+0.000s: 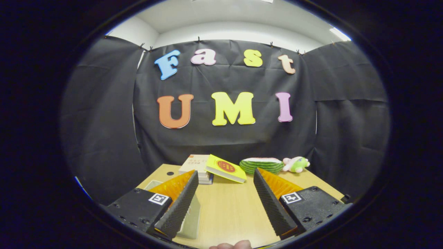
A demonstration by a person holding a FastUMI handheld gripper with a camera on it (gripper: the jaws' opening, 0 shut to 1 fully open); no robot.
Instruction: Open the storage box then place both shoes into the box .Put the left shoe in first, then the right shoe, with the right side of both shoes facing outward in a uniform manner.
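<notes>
My gripper (225, 172) is held above a light wooden table (228, 207), open, with a wide gap and nothing between its fingers. A pale, box-like thing (191, 218) lies under and beside the left finger (180, 204), which hides most of it; one corner (152, 185) peeks out on that finger's far side. I cannot tell whether it is open or closed. The right finger (271, 204) hangs over bare tabletop.
At the table's far edge, beyond the fingertips, lie a stack of books (195, 167) with a yellow book (226, 168) leaning on it, a watermelon-slice toy (262, 165) and a small plush toy (296, 164). A person's fingertip (231, 245) shows at the near edge.
</notes>
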